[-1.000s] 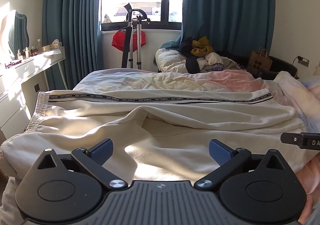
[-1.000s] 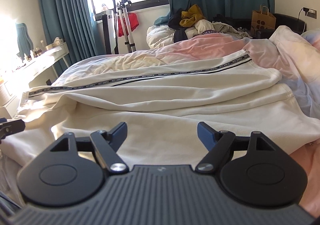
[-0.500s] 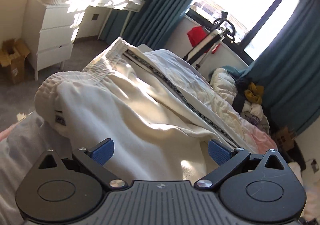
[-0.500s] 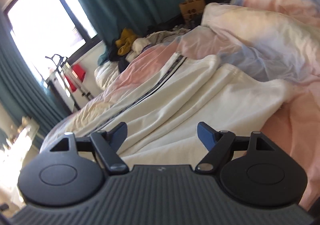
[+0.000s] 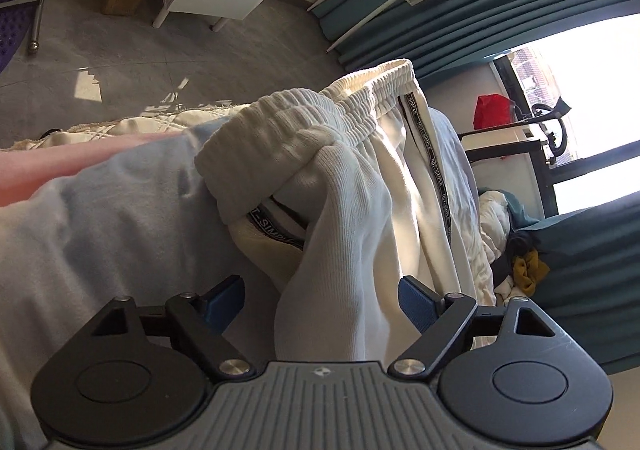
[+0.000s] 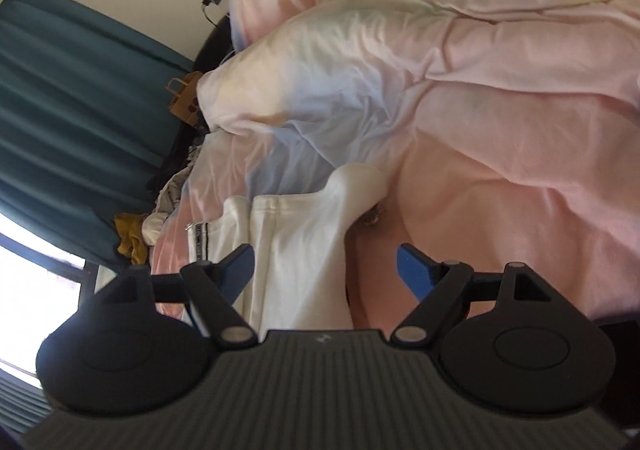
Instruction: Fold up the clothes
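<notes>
Lying on the bed (image 6: pixel 520 154), cream trousers (image 5: pixel 352 186) sit between both gaping hand-held grippers: left (image 5: pixel 322 300) at waistband, right (image 6: pixel 324 264) at hem.

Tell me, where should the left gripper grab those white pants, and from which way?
Probably the white pants at the stretchy ribbed waistband. It's thick, bunched and lifted off the blanket, so fingers can close around it. The left gripper is open with the pants fabric between its pads, so it could push straight forward along the fabric to reach that band.
</notes>
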### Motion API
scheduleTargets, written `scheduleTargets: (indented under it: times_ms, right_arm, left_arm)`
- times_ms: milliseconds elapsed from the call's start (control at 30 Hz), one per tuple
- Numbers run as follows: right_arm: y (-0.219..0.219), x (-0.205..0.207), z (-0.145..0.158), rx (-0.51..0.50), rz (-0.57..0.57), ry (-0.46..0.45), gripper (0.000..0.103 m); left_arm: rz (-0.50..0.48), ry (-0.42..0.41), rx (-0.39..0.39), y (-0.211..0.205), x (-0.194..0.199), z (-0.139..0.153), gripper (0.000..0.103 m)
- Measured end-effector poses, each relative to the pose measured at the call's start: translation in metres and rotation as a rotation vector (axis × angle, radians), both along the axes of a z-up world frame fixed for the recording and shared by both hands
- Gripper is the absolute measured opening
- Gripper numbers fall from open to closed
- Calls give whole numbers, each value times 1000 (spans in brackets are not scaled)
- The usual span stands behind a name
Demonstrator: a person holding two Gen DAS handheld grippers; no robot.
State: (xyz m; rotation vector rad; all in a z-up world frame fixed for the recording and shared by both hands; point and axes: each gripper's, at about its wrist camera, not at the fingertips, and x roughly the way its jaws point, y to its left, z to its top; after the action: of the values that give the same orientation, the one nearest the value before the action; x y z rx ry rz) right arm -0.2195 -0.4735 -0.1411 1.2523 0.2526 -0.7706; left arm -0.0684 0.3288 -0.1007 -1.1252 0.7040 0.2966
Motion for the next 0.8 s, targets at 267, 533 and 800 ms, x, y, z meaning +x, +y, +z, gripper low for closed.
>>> scheduleTargets:
  times_ms: [267,533,800]
  right_arm:
    - [-3,45,-24,35,79,64,74]
    - [-7,76,-29,-12,91,92,28]
    - [-7,66,-6,-106,92,16,7]
  left_arm:
    - [39,26,-12,-7,16,-20,44]
    - [53,-25,19,-11,16,-17,20]
    - [84,-143,3,-5,-10,4,12]
